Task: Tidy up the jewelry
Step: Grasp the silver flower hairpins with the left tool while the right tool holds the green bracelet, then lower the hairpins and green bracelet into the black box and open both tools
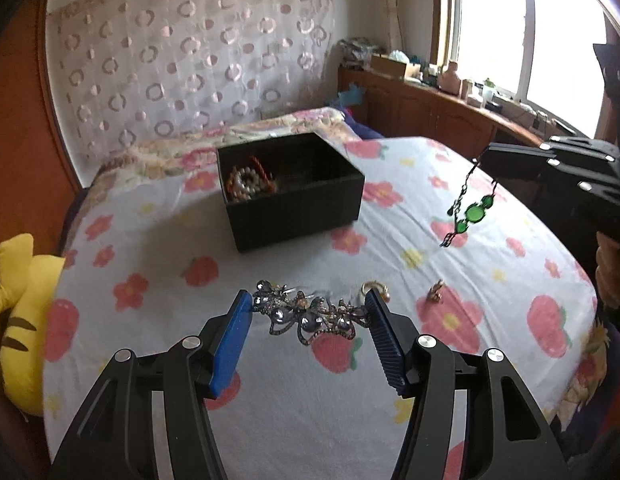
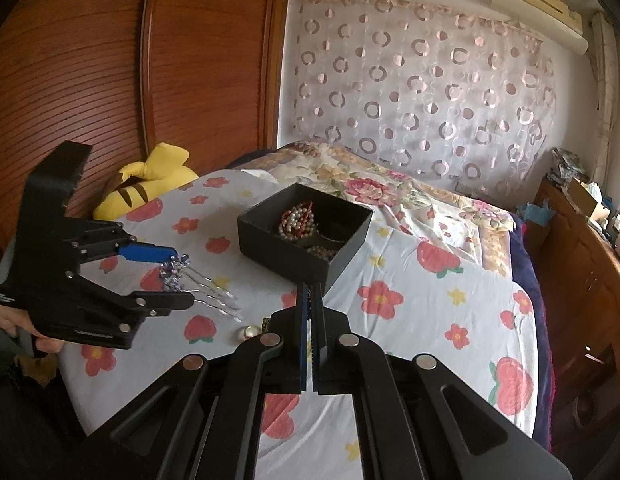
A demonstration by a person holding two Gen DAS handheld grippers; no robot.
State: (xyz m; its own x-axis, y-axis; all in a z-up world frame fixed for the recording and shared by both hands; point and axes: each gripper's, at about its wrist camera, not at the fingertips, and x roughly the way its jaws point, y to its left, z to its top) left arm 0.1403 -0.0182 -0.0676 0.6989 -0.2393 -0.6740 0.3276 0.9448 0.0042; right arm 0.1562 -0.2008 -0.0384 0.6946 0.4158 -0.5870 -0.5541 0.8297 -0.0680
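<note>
A black box (image 1: 294, 208) stands on the floral sheet and holds pearl and red bead strings (image 1: 248, 184); it also shows in the right wrist view (image 2: 302, 236). My left gripper (image 1: 308, 300) is open, its jaws either side of a dark jewelled hair comb (image 1: 306, 316) lying on the sheet; the comb also shows in the right wrist view (image 2: 178, 276). My right gripper (image 2: 310, 288) is shut on a green-stone necklace (image 1: 471, 212), which hangs above the sheet to the right of the box. The necklace is almost hidden in the right wrist view.
A gold ring (image 1: 375, 288) and a small earring (image 1: 435, 292) lie right of the comb. A yellow plush toy (image 1: 18, 320) sits at the bed's left edge. A wooden wardrobe (image 2: 130, 80) and a cluttered window counter (image 1: 449, 96) flank the bed.
</note>
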